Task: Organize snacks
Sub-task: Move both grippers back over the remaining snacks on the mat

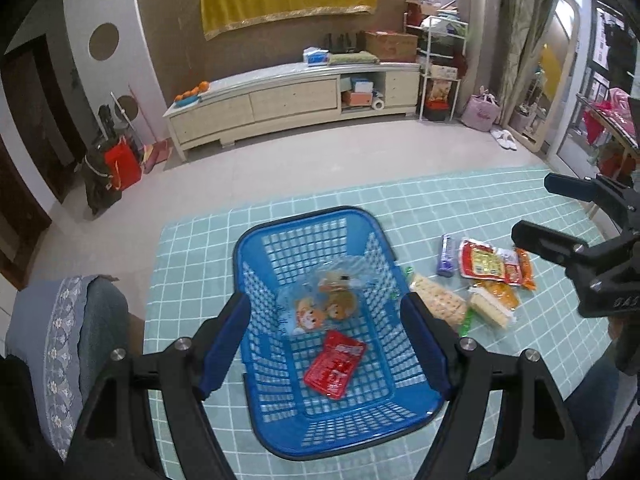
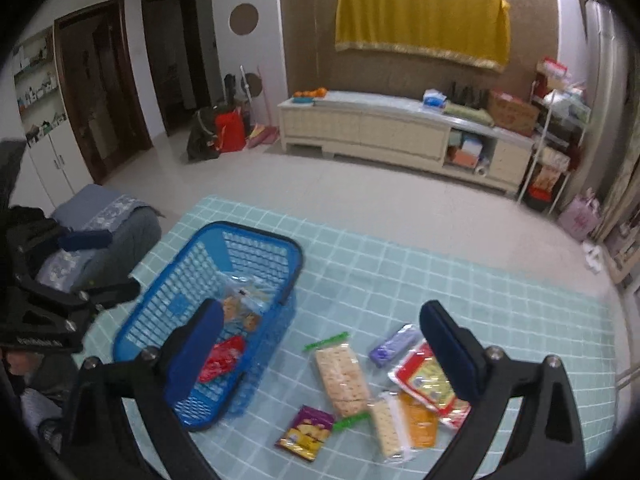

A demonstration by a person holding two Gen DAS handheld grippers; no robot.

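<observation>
Both tools hang above the tabletop (image 1: 400,208) with nothing held: left tool (image 1: 326,350) spread over the blue basket (image 1: 280,236), which contains a red packet (image 1: 335,364) and a clear cartoon bag (image 1: 324,300); right tool (image 2: 320,344) wide apart over the cracker pack (image 2: 342,378), purple bar (image 2: 394,346) and other loose snacks beside the basket.

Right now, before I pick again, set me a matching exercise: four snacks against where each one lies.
Things:
1. red packet
2. purple packet
3. long cracker pack
4. clear cartoon bag

Places:
A. on the cloth, farthest from the camera among the loose snacks
B. in the blue basket, far half
C. on the cloth, just outside the basket
D. in the basket, near half

Pairs: 1-D, 2-A, 3-C, 4-B
</observation>
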